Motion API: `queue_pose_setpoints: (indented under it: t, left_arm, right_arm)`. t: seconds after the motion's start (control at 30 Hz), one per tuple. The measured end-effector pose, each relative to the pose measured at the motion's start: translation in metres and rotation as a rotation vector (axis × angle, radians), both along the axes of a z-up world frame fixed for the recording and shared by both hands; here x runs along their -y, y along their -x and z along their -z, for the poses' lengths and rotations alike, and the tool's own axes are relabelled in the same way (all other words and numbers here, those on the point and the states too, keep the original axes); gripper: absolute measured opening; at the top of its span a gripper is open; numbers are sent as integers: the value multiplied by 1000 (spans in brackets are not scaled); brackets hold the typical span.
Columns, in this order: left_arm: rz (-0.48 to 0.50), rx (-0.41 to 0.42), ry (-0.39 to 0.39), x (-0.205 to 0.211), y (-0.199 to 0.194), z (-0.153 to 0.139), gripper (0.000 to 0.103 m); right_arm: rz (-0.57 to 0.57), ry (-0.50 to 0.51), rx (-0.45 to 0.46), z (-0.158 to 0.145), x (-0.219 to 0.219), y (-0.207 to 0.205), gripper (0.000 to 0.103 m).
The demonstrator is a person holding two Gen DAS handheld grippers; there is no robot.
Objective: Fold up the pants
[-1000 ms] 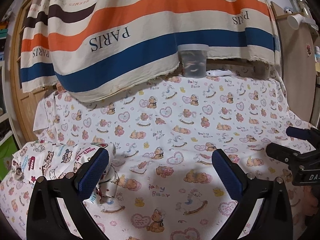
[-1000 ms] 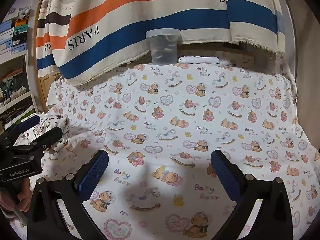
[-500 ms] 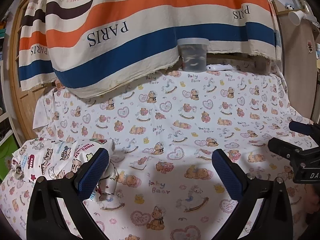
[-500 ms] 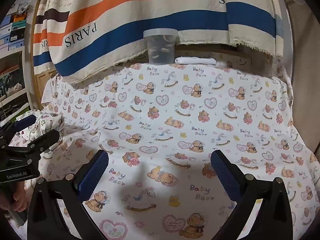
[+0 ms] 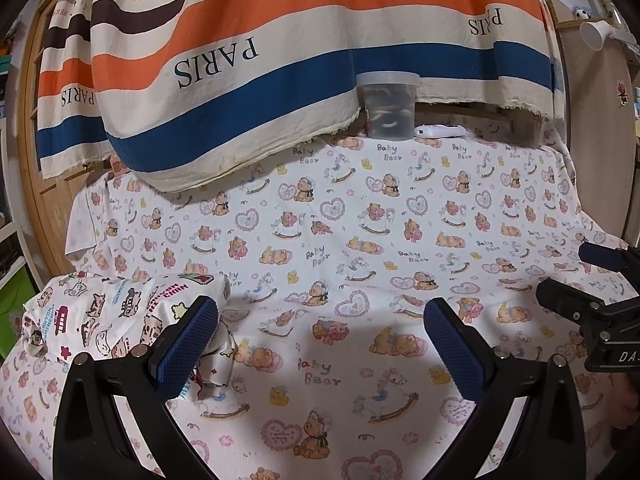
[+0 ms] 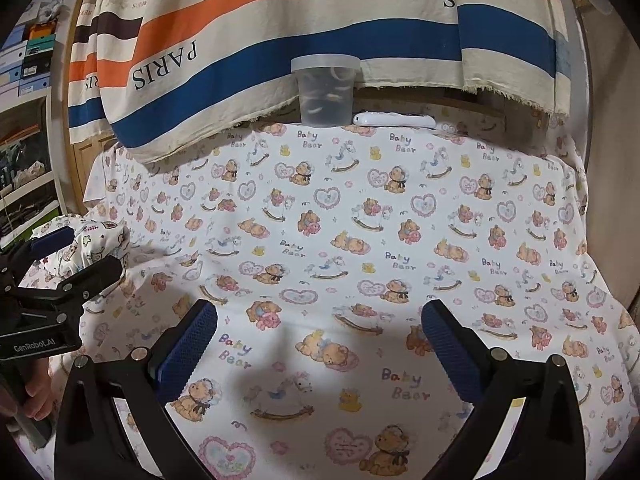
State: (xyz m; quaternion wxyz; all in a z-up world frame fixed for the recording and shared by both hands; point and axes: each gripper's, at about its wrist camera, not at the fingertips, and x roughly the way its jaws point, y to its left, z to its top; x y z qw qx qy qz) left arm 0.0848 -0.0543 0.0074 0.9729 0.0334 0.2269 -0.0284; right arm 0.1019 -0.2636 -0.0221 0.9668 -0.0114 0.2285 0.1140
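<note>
Small white pants (image 5: 108, 316) with a cartoon print lie bunched at the left on the bear-print sheet (image 5: 340, 216). My left gripper (image 5: 320, 344) is open and empty above the sheet, its left finger just right of the pants. My right gripper (image 6: 320, 344) is open and empty over the sheet's middle. In the right wrist view the pants (image 6: 96, 240) show at the left behind the left gripper (image 6: 76, 256). The right gripper (image 5: 576, 276) shows at the right edge of the left wrist view.
A striped PARIS cloth (image 5: 280, 64) hangs over the back of the surface. A clear plastic tub (image 5: 388, 104) and a white remote (image 5: 440, 131) stand at the back edge. A wooden door (image 5: 596, 128) is at the right, shelves (image 6: 28, 80) at the left.
Both grippers have drawn back and risen a little, so the sheet and pants appear slightly farther. Both stay open.
</note>
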Motion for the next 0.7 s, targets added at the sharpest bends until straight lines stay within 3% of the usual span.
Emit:
queue_pose_setpoints:
  t: [0.7]
  left_arm:
    - [-5,-12,-2,-2,-2,5,102]
  right_arm:
    - [-10,14,-27,4,-2,-3,103]
